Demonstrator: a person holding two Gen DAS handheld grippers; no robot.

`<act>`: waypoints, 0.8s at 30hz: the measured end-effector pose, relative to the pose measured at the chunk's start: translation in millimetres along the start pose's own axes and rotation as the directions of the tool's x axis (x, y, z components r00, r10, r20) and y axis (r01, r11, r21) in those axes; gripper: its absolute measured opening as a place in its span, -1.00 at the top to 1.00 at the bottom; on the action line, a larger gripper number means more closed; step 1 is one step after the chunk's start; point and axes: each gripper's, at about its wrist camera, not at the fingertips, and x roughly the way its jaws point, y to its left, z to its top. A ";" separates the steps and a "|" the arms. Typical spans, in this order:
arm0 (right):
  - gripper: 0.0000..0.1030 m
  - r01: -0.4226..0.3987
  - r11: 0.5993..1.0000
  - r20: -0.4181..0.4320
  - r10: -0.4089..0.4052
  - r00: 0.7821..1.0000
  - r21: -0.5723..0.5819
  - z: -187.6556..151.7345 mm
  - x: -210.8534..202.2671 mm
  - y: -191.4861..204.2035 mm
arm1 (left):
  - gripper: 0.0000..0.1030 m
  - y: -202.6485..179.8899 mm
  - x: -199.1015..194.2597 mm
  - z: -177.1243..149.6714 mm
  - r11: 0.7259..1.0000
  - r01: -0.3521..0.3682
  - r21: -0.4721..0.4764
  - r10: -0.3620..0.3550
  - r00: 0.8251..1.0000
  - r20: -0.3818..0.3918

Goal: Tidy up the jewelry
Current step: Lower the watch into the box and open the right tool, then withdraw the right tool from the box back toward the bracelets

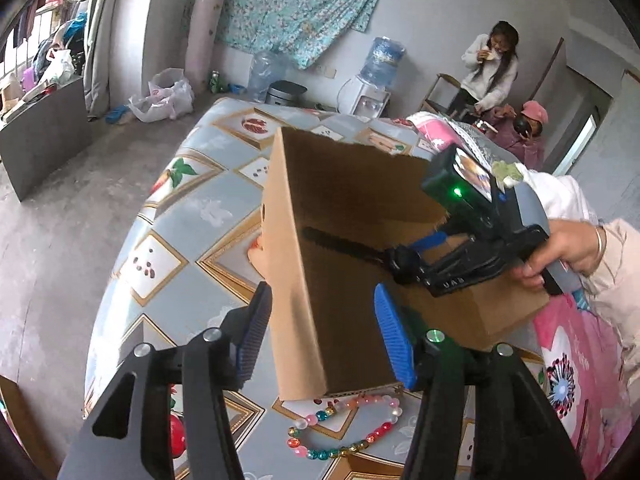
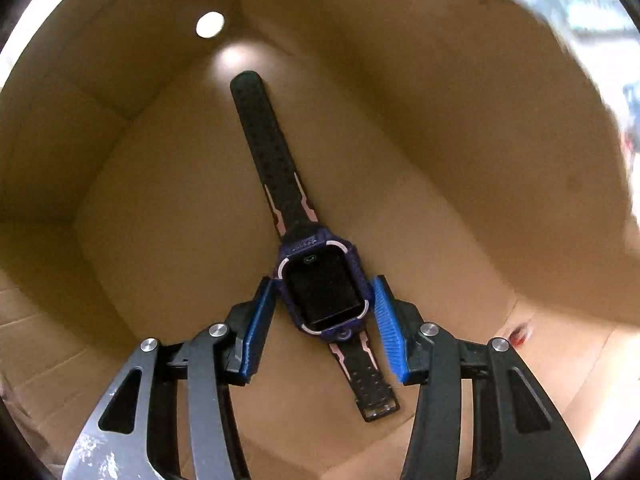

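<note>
An open cardboard box [image 1: 360, 184] stands on the patterned table [image 1: 180, 216]. My left gripper [image 1: 323, 287] is open and straddles the box's near left wall, one blue pad outside and one inside. My right gripper [image 1: 400, 256], held by a hand [image 1: 568, 248], reaches down into the box. In the right wrist view a dark purple smartwatch [image 2: 324, 288] with a black strap lies flat on the box floor [image 2: 160, 208]. My right gripper [image 2: 322, 280] is open, its pads close on either side of the watch case. A colourful bead bracelet [image 1: 348, 428] lies on the table just in front of the box.
A pink patterned cloth [image 1: 572, 352] covers the table's right side. Two people [image 1: 492, 64] are at the back right, near a water dispenser [image 1: 368, 92]. Bags and a dark cabinet [image 1: 44, 128] stand on the floor at the left. A round hole [image 2: 210, 24] pierces the box's far wall.
</note>
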 end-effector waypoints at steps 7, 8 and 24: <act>0.10 0.126 0.976 0.099 -0.109 0.989 -0.179 22.7 -8.0 20.0 | -0.01 -0.6 5.9 -1.9 1.000 0.016 -0.006 -0.016 1.000 0.000; 0.10 0.129 0.978 0.103 -0.113 0.988 -0.163 23.5 -8.8 18.1 | -0.01 -0.2 6.0 -1.5 1.000 0.014 -0.008 -0.014 1.000 0.003; -0.10 -0.087 0.954 0.499 -0.071 0.864 0.286 -77.3 -169.7 -10.3 | -0.10 11.0 -45.7 -8.8 0.999 0.005 -0.049 0.003 0.986 0.165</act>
